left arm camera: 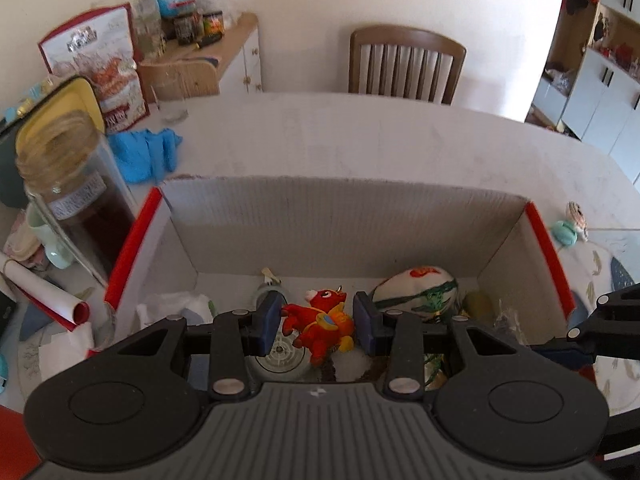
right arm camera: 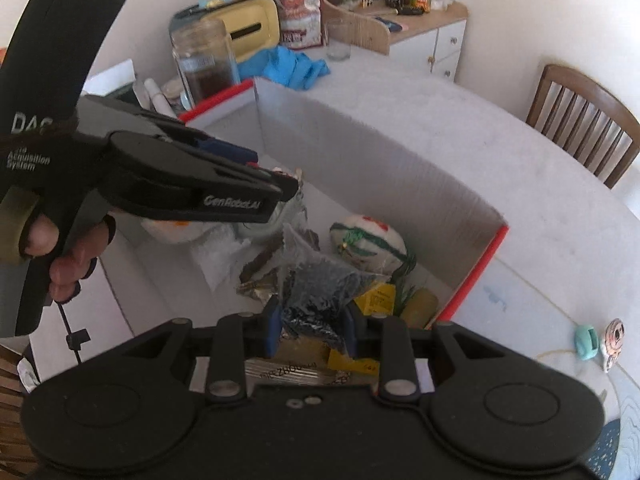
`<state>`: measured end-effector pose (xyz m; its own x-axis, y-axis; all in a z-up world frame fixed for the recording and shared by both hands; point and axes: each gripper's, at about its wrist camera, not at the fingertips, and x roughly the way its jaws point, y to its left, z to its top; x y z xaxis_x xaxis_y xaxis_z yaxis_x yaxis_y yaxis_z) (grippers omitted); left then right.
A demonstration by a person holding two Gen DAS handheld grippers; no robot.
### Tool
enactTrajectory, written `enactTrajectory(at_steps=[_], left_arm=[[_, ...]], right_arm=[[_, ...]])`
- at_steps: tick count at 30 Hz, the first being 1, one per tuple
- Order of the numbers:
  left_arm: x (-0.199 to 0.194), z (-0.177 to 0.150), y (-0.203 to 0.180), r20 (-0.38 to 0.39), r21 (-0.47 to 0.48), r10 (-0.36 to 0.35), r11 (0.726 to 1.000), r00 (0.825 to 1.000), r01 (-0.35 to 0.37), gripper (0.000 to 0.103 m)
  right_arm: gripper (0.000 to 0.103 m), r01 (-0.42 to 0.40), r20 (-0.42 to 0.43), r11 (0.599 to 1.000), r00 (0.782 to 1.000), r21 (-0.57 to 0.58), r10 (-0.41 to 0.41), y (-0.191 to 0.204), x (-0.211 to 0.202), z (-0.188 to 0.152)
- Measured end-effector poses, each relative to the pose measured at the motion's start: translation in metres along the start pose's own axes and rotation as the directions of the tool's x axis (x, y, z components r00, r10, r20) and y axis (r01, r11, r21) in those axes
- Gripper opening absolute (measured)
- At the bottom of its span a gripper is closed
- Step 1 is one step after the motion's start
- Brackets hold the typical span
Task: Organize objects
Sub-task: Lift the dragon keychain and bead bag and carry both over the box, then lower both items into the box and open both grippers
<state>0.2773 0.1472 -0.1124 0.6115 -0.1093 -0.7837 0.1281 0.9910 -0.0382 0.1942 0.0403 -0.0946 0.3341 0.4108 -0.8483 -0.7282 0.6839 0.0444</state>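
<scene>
An open cardboard box with red edges stands on the table. My left gripper is open inside it, its pads on either side of a red and orange toy figure, not visibly touching it. A white painted egg-shaped object lies at the right of the box. My right gripper is also in the box, its pads against a clear bag of dark beads. The left gripper's body shows in the right wrist view, above the box.
A glass jar, a yellow case, blue gloves, a snack bag and a drinking glass crowd the table's left. A wooden chair stands behind. A small teal item lies right of the box.
</scene>
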Motion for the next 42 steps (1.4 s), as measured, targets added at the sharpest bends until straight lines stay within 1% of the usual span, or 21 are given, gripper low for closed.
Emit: enactTrajectory(at_steps=[5, 7, 10, 14, 17, 20, 21, 23, 24, 25, 28, 32, 38, 42], left_arm=[[0.012, -0.001, 0.000, -0.060, 0.016, -0.020, 1.000, 0.998, 0.021, 0.039], [0.017, -0.003, 0.000, -0.089, 0.018, -0.034, 0.999, 0.995, 0.036, 0.039], [0.024, -0.006, 0.000, -0.128, 0.017, -0.035, 0.999, 0.991, 0.037, 0.039], [0.025, -0.005, 0.003, -0.142, 0.000, -0.044, 0.999, 0.989, 0.044, 0.039], [0.028, -0.005, 0.003, -0.163, -0.006, -0.054, 0.999, 0.985, 0.054, 0.039], [0.028, -0.004, 0.005, -0.166, -0.014, -0.061, 0.998, 0.984, 0.059, 0.039], [0.028, -0.004, 0.006, -0.167, -0.022, -0.065, 0.998, 0.984, 0.062, 0.041], [0.027, -0.004, 0.007, -0.167, -0.032, -0.072, 0.997, 0.983, 0.067, 0.049], [0.026, -0.004, 0.008, -0.168, -0.037, -0.072, 0.997, 0.983, 0.066, 0.054], [0.025, -0.005, 0.009, -0.168, -0.044, -0.075, 0.997, 0.983, 0.069, 0.056], [0.018, -0.005, 0.011, -0.157, -0.055, -0.081, 0.996, 0.984, 0.074, 0.057], [0.006, -0.005, 0.012, -0.122, -0.051, -0.072, 0.996, 0.990, 0.066, 0.060], [-0.020, -0.003, 0.005, -0.045, -0.028, -0.049, 0.998, 0.998, 0.048, 0.063], [-0.038, 0.000, -0.003, 0.012, -0.017, -0.033, 0.999, 0.999, 0.033, 0.065]], right_arm=[[0.030, 0.022, -0.019, 1.000, 1.000, -0.001, -0.022, 0.002, 0.010, -0.004], [0.031, 0.027, -0.027, 1.000, 0.999, 0.001, -0.027, 0.003, 0.014, -0.005], [0.032, 0.032, -0.032, 0.999, 0.999, -0.002, -0.032, 0.006, 0.016, -0.008], [0.034, 0.029, -0.027, 1.000, 0.999, 0.005, -0.029, 0.007, 0.015, -0.009], [0.038, 0.018, -0.020, 1.000, 1.000, 0.016, -0.018, 0.006, 0.011, -0.010], [0.042, 0.006, -0.006, 1.000, 1.000, 0.023, -0.006, 0.005, 0.004, -0.009], [0.045, 0.001, 0.001, 1.000, 1.000, 0.024, -0.001, 0.006, 0.001, -0.009], [0.047, -0.010, 0.010, 1.000, 1.000, 0.029, 0.010, 0.006, -0.004, -0.010], [0.048, -0.013, 0.015, 0.999, 1.000, 0.031, 0.013, 0.005, -0.006, -0.010], [0.049, -0.018, 0.021, 0.999, 1.000, 0.036, 0.018, 0.005, -0.009, -0.009], [0.049, -0.032, 0.041, 0.998, 0.999, 0.053, 0.030, 0.003, -0.019, -0.009], [0.050, -0.039, 0.063, 0.996, 0.997, 0.074, 0.034, -0.001, -0.029, -0.009], [0.051, -0.052, 0.094, 0.993, 0.995, 0.102, 0.042, -0.007, -0.045, -0.011], [0.051, -0.062, 0.124, 0.992, 0.991, 0.111, 0.048, -0.009, -0.059, -0.013]])
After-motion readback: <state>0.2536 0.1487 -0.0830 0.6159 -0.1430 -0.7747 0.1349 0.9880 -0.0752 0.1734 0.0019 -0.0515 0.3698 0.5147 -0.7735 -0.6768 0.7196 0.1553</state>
